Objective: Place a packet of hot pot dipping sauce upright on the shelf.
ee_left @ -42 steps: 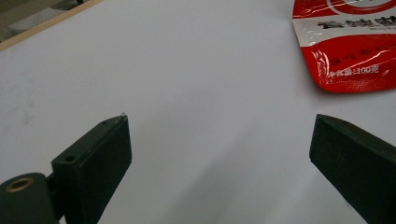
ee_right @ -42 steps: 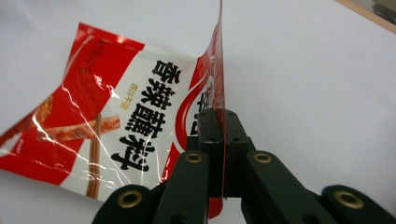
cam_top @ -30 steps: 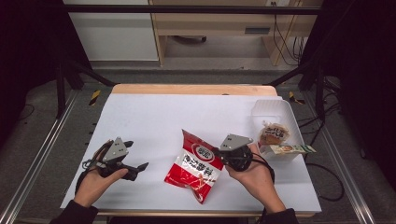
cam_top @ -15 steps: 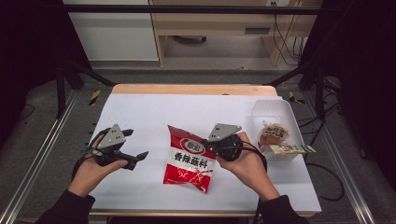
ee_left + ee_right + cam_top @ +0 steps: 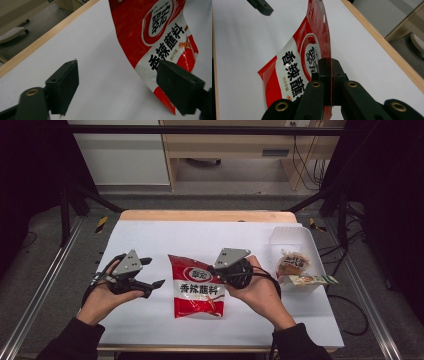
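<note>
Right gripper (image 5: 331, 82) clamps red pouch (image 5: 196, 287) edge at frame centre, presenting it; left gripper (image 5: 149, 272) spread, ready to grasp

Bright, even light on the table (image 5: 150, 240) — dark surroundings, slight softness.

1. A glossy red plastic sachet (image 5: 195, 286) with a white band of black Chinese characters and a round red-and-white logo above it sits at the middle of the white table top.
2. It appears sealed and flat, its film slightly creased and shiny.
3. Its right edge is lifted and clamped between the jaws of the right gripper (image 5: 224, 272); in the right gripper view the sachet (image 5: 299, 65) stands on edge, tilted.
4. In the high view its top points away from the person and its print reads upright.
</note>
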`<state>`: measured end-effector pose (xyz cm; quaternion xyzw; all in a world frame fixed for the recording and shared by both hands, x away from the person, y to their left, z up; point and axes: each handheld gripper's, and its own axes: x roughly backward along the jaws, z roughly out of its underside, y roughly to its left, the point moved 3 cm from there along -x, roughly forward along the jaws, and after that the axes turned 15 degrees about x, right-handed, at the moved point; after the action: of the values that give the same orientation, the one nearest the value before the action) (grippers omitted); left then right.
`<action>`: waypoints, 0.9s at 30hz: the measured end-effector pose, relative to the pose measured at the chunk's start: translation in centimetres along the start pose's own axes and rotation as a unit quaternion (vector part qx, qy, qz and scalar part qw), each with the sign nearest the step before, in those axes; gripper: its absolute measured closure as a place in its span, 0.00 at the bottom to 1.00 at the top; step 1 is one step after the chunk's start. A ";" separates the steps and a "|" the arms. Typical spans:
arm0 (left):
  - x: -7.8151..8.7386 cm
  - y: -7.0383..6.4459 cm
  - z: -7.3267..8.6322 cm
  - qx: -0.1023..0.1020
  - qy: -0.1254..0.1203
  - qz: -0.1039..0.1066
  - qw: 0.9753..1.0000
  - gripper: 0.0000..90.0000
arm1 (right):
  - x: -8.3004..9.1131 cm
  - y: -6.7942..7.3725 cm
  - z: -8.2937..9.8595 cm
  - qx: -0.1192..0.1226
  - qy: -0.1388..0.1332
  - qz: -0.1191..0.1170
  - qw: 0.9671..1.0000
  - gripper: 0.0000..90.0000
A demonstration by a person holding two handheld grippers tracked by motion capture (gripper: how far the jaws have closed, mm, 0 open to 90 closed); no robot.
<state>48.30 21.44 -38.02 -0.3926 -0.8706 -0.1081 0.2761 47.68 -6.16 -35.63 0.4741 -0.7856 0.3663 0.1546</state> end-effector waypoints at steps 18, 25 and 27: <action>-2.6 -1.0 -2.4 -0.011 0.014 0.064 0.998 0.72 | 0.3 0.2 -1.6 0.022 -0.010 -0.012 1.000 1.00; -2.4 -1.6 -2.6 -0.013 0.027 0.082 0.996 0.98 | 0.7 0.0 -1.3 0.017 -0.005 -0.018 1.000 1.00; -2.2 -1.9 -2.9 -0.015 0.028 0.081 0.996 0.99 | 0.9 -0.1 -1.2 0.014 -0.007 -0.020 1.000 1.00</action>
<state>49.19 17.65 -36.82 -0.4631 -0.8261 -0.1091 0.3021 47.16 -5.90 -34.23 0.4942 -0.7718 0.3708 0.1502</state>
